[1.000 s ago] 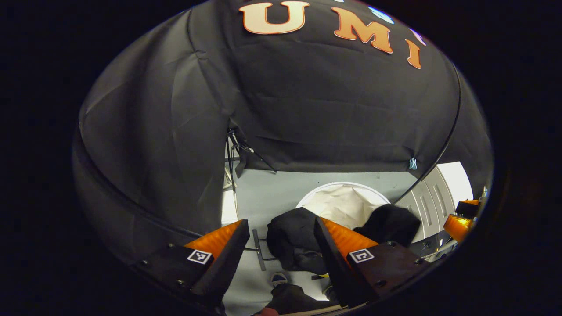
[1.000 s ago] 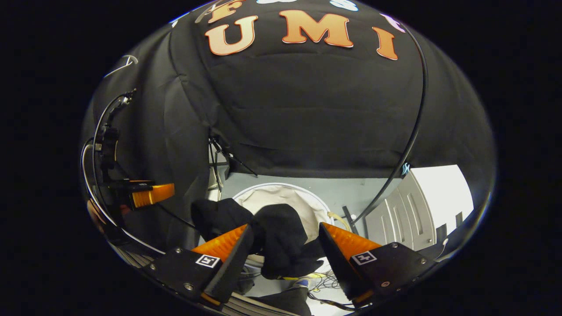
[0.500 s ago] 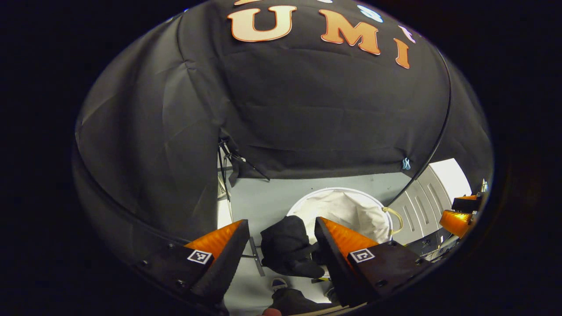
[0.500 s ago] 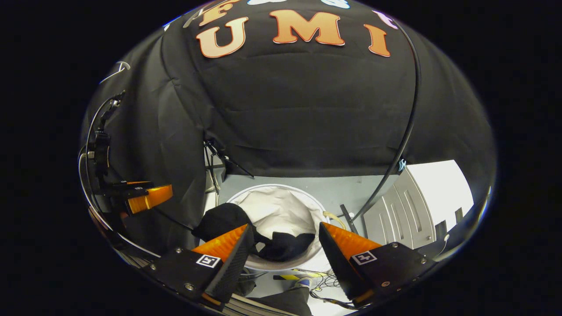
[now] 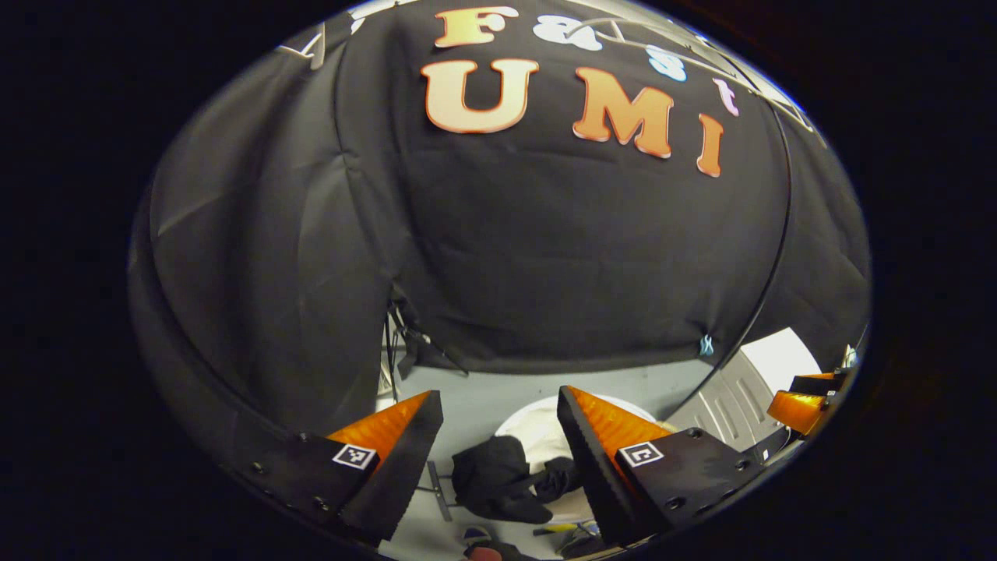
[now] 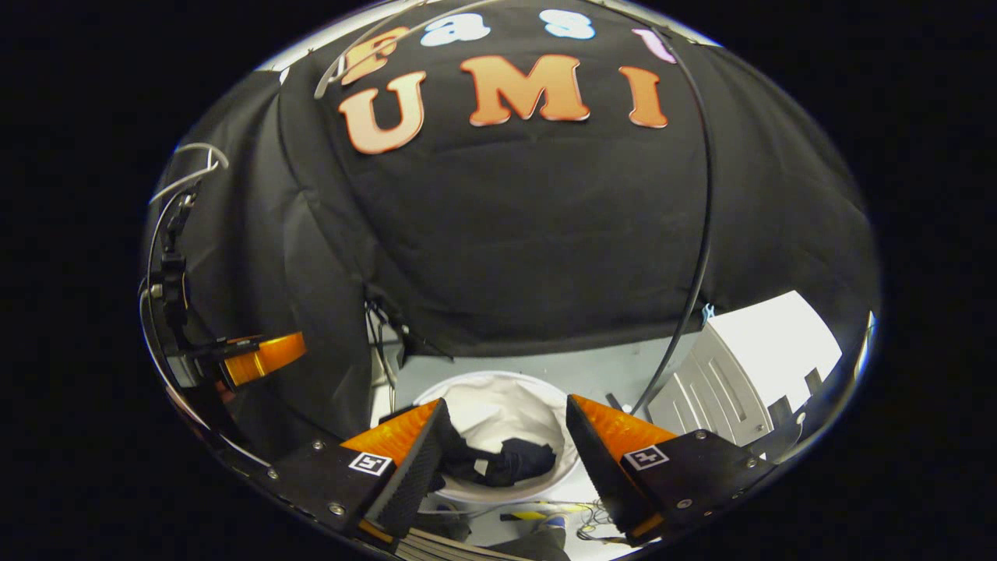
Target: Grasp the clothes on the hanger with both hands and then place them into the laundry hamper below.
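Note:
The black clothes (image 5: 502, 487) hang over the near rim of the white laundry hamper (image 5: 537, 425) in the left gripper view. In the right gripper view the same black clothes (image 6: 506, 461) lie partly inside the hamper (image 6: 498, 397), with part draped over its left rim. My left gripper (image 5: 498, 448) is open high above them, nothing between its orange fingers. My right gripper (image 6: 502, 452) is open too, also well above the hamper. The left gripper (image 6: 261, 354) appears at the left edge of the right gripper view, and the right gripper (image 5: 802, 401) at the right edge of the left gripper view.
A grey floor (image 6: 545, 366) surrounds the hamper. A white ribbed panel (image 6: 732, 374) stands to the right. A thin black pole (image 6: 697, 234) curves down the cloth wall. A tripod's legs (image 5: 401, 343) stand at the wall's foot. Cables and a shoe (image 6: 553, 520) lie near the hamper.
The clothes dropped from between both grippers onto and into the hamper. Both grippers have lifted up and away, so the hamper looks smaller and lower.

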The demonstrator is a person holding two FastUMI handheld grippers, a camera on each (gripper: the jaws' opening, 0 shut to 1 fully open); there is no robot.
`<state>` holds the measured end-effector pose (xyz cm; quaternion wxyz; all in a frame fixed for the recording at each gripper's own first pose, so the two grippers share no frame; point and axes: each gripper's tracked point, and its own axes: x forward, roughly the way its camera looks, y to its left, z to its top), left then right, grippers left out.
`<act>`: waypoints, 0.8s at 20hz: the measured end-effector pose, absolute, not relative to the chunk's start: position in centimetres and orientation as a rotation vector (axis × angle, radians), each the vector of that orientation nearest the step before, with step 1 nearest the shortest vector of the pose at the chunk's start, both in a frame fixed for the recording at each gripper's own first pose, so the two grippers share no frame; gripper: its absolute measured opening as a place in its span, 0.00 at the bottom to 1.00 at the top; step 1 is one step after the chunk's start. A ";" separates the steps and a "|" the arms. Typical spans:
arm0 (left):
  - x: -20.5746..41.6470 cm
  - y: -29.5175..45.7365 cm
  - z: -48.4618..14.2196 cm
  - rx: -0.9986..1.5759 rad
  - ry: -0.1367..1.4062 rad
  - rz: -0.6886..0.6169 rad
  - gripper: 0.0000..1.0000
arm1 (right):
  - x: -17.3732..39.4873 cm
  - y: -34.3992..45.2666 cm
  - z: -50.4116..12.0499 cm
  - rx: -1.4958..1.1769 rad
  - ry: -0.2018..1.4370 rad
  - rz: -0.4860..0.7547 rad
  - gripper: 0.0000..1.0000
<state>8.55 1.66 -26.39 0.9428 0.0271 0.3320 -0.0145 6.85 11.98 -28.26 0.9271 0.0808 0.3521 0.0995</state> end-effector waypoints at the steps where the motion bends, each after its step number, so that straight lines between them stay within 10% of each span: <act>1: 9.1 1.6 -25.1 0.047 0.649 -0.028 0.97 | 7.5 11.4 -26.7 0.154 0.684 0.192 0.92; 16: 10.8 1.1 -7.1 0.016 0.272 -0.037 0.97 | 8.8 5.1 -5.7 0.055 0.261 0.101 0.92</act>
